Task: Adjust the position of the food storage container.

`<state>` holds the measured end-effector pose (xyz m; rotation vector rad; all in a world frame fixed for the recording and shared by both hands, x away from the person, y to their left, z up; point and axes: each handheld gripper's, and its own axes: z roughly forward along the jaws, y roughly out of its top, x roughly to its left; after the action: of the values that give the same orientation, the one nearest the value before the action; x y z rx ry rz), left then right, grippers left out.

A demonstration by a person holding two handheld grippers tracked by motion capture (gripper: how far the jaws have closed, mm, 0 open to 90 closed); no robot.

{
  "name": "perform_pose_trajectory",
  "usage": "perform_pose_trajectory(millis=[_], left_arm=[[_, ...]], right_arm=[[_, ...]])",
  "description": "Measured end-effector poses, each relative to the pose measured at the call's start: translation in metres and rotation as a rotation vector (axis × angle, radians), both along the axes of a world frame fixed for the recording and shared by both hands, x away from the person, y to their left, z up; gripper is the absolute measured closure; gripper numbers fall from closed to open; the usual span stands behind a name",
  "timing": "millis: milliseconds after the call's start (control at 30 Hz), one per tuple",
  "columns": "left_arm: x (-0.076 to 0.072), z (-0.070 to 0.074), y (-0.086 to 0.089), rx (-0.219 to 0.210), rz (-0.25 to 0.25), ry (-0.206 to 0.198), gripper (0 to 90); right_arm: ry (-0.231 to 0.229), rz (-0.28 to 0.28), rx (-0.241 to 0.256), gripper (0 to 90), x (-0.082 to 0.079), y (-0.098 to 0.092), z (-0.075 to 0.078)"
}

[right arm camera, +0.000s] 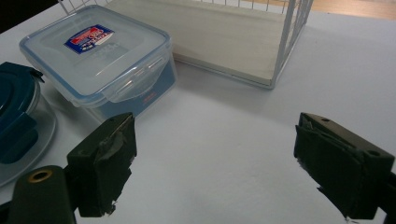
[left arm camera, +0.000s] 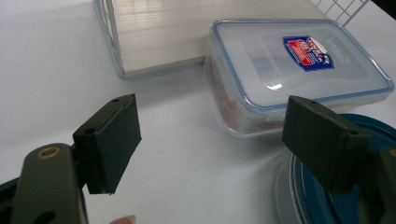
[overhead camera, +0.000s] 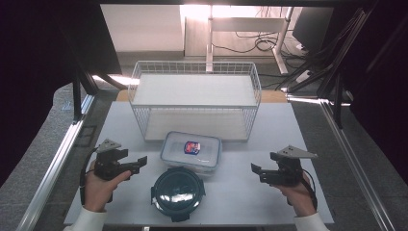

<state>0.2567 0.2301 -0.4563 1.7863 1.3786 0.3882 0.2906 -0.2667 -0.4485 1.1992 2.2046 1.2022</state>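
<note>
On the white table [overhead camera: 240,192], both of my grippers sit idle, flanking two containers. Left gripper [overhead camera: 140,162] is at the left, jaws wide, nothing between them. Right gripper [overhead camera: 255,169] is at the right, jaws also wide, also empty. Both point inward toward the middle.

Things nearest me:
- rectangular clear box [overhead camera: 191,152], blue-sealed lid with a red-and-blue label, lid on. It sits just in front of the wire rack [overhead camera: 195,98], near its lower shelf edge.
- round dark-lidded container [overhead camera: 177,192], closer to me than the box, just in front of it and a bit left. Lid on, side clips visible.

Left gripper view: my left jaws frame bare table, with the rectangular clear box [left arm camera: 299,70] ahead on the right and the round dark-lidded container [left arm camera: 327,186] behind my right-hand pad. Right gripper view: the rectangular clear box [right arm camera: 100,56] is ahead-left, the round dark-lidded container [right arm camera: 18,112] at the far left edge, and the wire rack [right arm camera: 285,42] beyond.

Step, as I read it: pre-grasp. Nothing is touched, both containers are free on the table, and the rack shelves look empty.

Next move, my guess: one gripper closes in on a container; likely candidates are the round one from the left and the box from the right. Needs:
- jaws kept wide, since both bodies are broad
- a level approach gripping the wall or rim, not the slick lid top
- clearance from the neighbouring container, as the two sit close together
- if it's headed to the rack, enough lift to clear the front wire.
</note>
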Motion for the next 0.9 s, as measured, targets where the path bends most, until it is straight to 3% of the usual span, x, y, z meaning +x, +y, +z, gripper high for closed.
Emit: perform_pose_trajectory(millis=[400, 567, 900], left_arm=[[0.0001, 0.0005, 0.0021, -0.004, 0.005, 0.009, 19.7], [-0.0019, 0.0029, 0.0016, -0.019, -0.005, -0.002, 19.6], [0.001, -0.0005, 0.0026, -0.017, -0.015, 0.014, 19.8]], right_arm=[[0.035, -0.016, -0.023, 14.0, 0.0014, 0.0007, -0.0033], [0.026, -0.021, -0.018, 15.2, -0.0017, 0.0016, -0.0006], [0.03, -0.015, -0.03, 15.4, -0.0017, 0.0058, 0.0]])
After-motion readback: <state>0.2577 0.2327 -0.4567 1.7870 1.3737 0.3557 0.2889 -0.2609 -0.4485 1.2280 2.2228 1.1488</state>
